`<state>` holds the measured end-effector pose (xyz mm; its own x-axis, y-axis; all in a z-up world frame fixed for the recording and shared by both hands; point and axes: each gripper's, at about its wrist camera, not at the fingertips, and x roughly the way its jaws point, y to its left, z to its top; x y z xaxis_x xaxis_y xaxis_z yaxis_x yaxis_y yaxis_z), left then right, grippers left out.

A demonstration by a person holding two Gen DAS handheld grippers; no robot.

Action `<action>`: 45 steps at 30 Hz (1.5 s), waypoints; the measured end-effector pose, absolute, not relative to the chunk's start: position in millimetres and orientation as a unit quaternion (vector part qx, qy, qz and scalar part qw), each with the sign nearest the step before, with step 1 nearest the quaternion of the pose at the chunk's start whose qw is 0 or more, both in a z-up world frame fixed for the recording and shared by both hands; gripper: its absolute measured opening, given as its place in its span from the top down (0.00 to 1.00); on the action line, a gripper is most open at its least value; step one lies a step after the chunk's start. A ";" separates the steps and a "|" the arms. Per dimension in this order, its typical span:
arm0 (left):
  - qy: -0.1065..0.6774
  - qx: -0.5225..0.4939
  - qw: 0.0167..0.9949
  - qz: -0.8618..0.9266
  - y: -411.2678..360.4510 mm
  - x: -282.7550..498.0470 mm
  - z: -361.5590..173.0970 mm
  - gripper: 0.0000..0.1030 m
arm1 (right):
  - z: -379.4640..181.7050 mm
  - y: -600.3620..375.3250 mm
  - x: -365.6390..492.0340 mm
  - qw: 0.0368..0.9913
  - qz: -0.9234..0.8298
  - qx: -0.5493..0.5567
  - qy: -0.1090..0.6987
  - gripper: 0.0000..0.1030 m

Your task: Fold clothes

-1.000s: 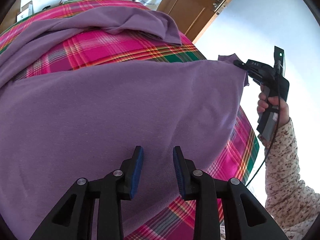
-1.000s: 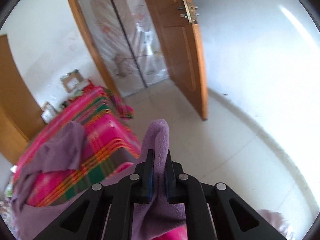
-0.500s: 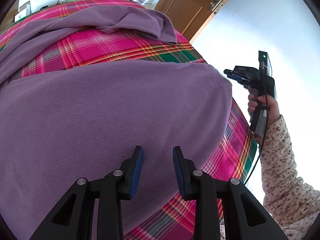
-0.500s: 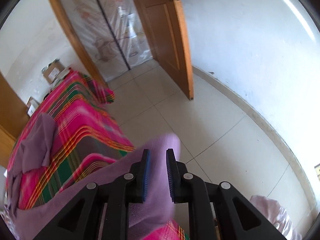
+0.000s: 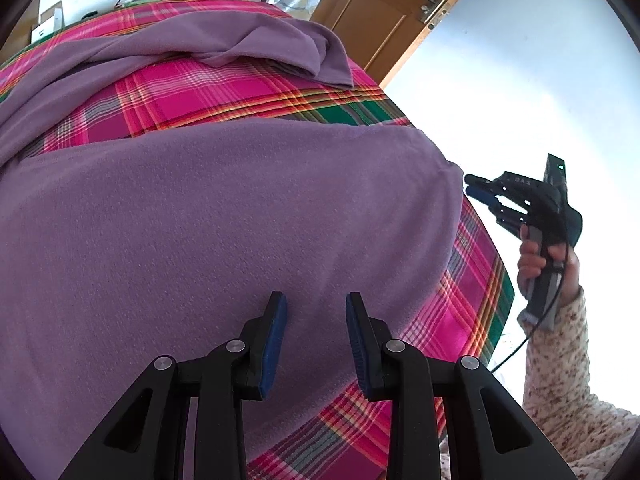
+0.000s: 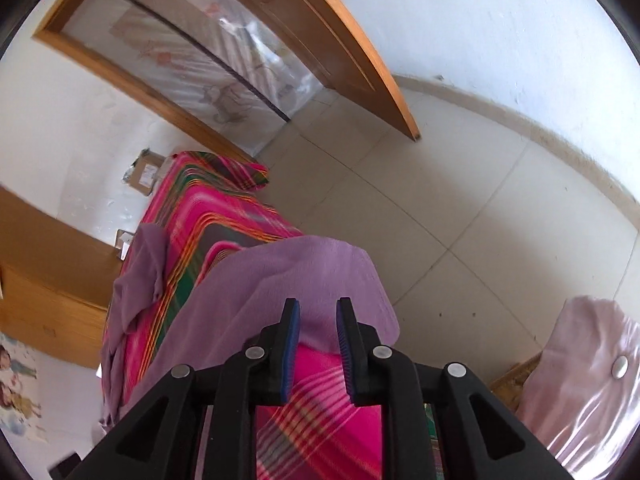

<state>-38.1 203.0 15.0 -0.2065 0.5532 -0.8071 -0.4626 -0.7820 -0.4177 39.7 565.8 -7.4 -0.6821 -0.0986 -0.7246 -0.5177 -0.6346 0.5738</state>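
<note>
Between the spread pads of the right gripper (image 6: 318,322) there is only air: its jaws have just been opening, and the corner of the soft purple fleece garment (image 5: 224,232) lies free just ahead of its tips, draped over the bed's edge. The left gripper (image 5: 316,322) hovers with its jaws apart too, above the near part of the fleece, pinching nothing. Beyond both, the fleece lies spread across the pink plaid bedcover (image 5: 248,92), one part bunched at the far side. To my eye, the fold wants squaring now: each claw should pinch a flat corner cleanly, lift evenly, and keep the hanging edge from sliding toward the floor.
</note>
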 end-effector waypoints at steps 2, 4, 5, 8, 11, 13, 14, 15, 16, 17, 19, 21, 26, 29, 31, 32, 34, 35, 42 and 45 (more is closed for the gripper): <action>-0.042 -0.537 0.326 0.777 203.8 -37.5 14.7 0.69 | -2.7 551.8 37.4 0.110 0.839 -0.375 0.378 0.80; -0.041 -0.536 0.325 0.778 204.7 -36.7 14.7 0.69 | -0.6 542.3 31.4 0.097 0.849 -0.378 0.356 0.80; -0.040 -0.535 0.325 0.779 205.2 -36.4 14.7 0.69 | -0.3 537.5 28.9 0.097 0.851 -0.385 0.344 0.80; -0.039 -0.535 0.325 0.779 205.9 -35.4 14.5 0.69 | 0.2 526.8 23.0 0.103 0.859 -0.398 0.304 0.80; -0.039 -0.534 0.324 0.780 205.5 -34.5 14.2 0.69 | 2.1 521.7 22.4 0.109 0.864 -0.401 0.283 0.80; -0.039 -0.533 0.322 0.781 205.6 -33.6 14.3 0.69 | 3.3 517.9 21.7 0.114 0.868 -0.401 0.269 0.82; -0.039 -0.533 0.321 0.782 205.4 -33.1 14.3 0.69 | 3.9 516.9 21.3 0.116 0.869 -0.401 0.265 0.85; -0.039 -0.532 0.320 0.783 205.2 -32.6 14.4 0.69 | 4.6 515.7 21.0 0.117 0.871 -0.400 0.261 0.86; -0.039 -0.532 0.319 0.783 205.1 -32.2 14.5 0.69 | 5.6 513.4 21.5 0.122 0.872 -0.399 0.255 0.87; -0.038 -0.532 0.318 0.784 205.1 -31.7 14.6 0.69 | 6.8 511.2 22.1 0.126 0.874 -0.397 0.249 0.90; -0.036 -0.531 0.316 0.786 205.2 -30.4 14.8 0.69 | 9.8 507.1 23.9 0.133 0.879 -0.393 0.237 0.96; -0.031 -0.529 0.314 0.788 206.0 -28.8 15.0 0.69 | 10.3 507.2 25.8 0.135 0.878 -0.391 0.240 0.97; -0.025 -0.529 0.309 0.790 207.0 -26.1 16.0 0.69 | 16.1 515.8 38.4 0.150 0.877 -0.379 0.255 0.97; -0.020 -0.529 0.306 0.791 208.0 -23.1 17.1 0.69 | 22.2 518.6 45.2 0.159 0.879 -0.373 0.253 0.97; -0.016 -0.529 0.304 0.792 208.6 -20.3 18.2 0.69 | 22.7 519.7 48.6 0.164 0.876 -0.375 0.254 0.97; -0.014 -0.528 0.305 0.792 208.8 -18.6 18.5 0.69 | 22.0 519.4 49.7 0.166 0.875 -0.378 0.253 0.97; -0.008 -0.525 0.305 0.794 209.3 -15.0 19.0 0.69 | 18.5 519.1 50.5 0.172 0.872 -0.384 0.249 0.97; -0.004 -0.524 0.305 0.795 209.5 -13.3 19.3 0.69 | 15.9 519.2 50.8 0.175 0.870 -0.387 0.250 0.97; 0.007 -0.521 0.302 0.798 209.6 -7.2 20.9 0.69 | 11.2 515.7 53.0 0.190 0.864 -0.400 0.241 0.96; 0.016 -0.517 0.301 0.801 209.8 -4.0 21.1 0.69 | 16.7 511.5 53.5 0.202 0.862 -0.404 0.230 0.96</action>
